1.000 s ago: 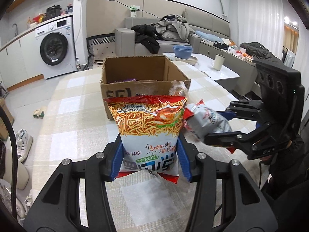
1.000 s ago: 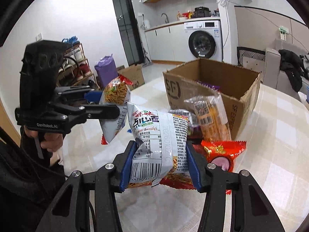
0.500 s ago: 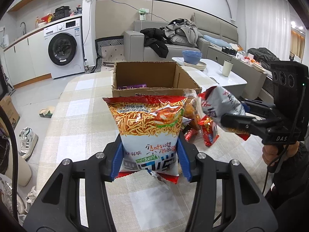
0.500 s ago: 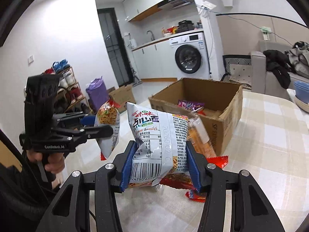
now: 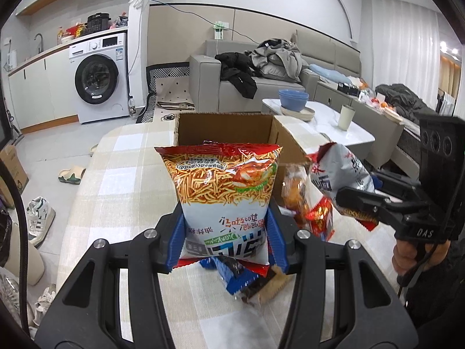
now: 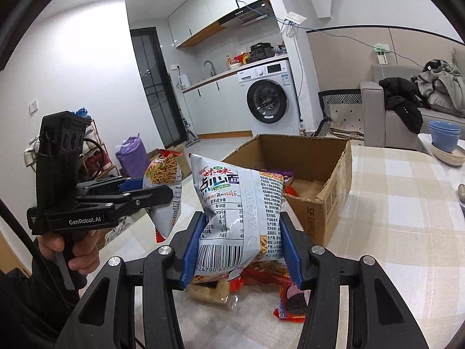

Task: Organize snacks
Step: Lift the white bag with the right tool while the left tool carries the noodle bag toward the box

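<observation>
My left gripper (image 5: 225,237) pinches the lower end of a noodle snack bag (image 5: 222,183), held upright above the table (image 5: 122,174). My right gripper (image 6: 239,245) likewise clamps a second snack bag (image 6: 239,203) by its bottom. Ahead of both stands an open cardboard box (image 6: 316,168), some packets already inside. Beneath the grippers, loose snack packets (image 6: 290,302) lie on the table. I judge the puffy bags could slip or burst if squeezed harder, or catch the box rim when lowered.
</observation>
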